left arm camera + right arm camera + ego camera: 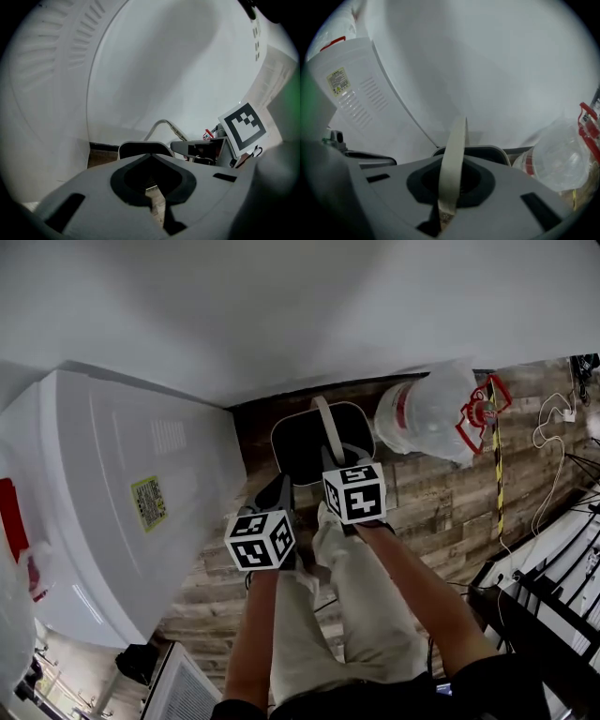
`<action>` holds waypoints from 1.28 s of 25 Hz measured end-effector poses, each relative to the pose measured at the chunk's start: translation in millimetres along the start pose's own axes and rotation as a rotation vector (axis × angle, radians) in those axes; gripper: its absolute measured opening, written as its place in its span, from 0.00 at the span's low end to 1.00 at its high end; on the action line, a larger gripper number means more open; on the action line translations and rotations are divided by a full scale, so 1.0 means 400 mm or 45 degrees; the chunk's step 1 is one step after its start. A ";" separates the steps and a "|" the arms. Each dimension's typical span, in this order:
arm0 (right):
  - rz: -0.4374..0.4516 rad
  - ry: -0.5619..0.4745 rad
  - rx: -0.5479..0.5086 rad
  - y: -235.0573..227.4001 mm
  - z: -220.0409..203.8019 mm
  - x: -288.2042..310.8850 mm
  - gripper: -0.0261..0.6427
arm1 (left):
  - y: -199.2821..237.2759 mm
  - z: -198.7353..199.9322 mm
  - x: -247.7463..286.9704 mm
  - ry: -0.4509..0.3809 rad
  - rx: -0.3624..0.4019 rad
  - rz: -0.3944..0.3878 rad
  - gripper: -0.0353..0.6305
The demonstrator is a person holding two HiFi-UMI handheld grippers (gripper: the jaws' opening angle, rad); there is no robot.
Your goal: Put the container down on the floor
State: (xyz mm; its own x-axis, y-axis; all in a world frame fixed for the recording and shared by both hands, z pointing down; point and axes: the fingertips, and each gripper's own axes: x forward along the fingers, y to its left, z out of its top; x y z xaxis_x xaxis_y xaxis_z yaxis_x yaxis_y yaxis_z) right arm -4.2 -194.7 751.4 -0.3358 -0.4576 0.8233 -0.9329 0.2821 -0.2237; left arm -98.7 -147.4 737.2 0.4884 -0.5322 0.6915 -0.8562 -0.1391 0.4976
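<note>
A dark container (302, 444) with a pale strap handle (325, 426) is in the corner by the white wall, over the wood floor (427, 512). My right gripper (334, 459) is shut on the top of that handle, which rises between the jaws in the right gripper view (452, 161). Whether the container's base touches the floor cannot be told. My left gripper (279, 493) is just left of the container, shut and holding nothing. In the left gripper view the container rim (140, 147) and handle (164, 125) lie just ahead of the left gripper (152, 194).
A white appliance (122, 493) stands close on the left. A large clear water bottle (427, 413) with a red carrier (483, 413) lies right of the container. Cables (553, 432) and a black rack (553, 582) are at the right. The person's legs are below.
</note>
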 end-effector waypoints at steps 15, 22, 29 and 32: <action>0.025 -0.040 -0.076 0.015 -0.027 0.144 0.08 | 0.095 -0.050 0.083 -0.022 0.040 0.021 0.07; 0.041 -0.052 -0.067 0.015 -0.056 0.213 0.08 | 0.129 -0.080 0.116 -0.038 0.053 0.035 0.07; 0.059 -0.067 -0.071 0.031 -0.071 0.266 0.08 | 0.168 -0.106 0.137 -0.037 0.127 0.081 0.07; 0.053 -0.071 -0.071 0.028 -0.073 0.289 0.08 | 0.184 -0.113 0.144 -0.033 0.193 0.130 0.07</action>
State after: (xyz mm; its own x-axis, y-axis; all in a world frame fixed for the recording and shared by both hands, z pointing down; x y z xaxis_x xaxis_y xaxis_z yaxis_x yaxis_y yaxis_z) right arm -49.9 -219.9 859.3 -0.3826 -0.4900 0.7832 -0.9098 0.3477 -0.2269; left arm -125.8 -150.7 837.2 0.3945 -0.5714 0.7197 -0.9178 -0.2064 0.3392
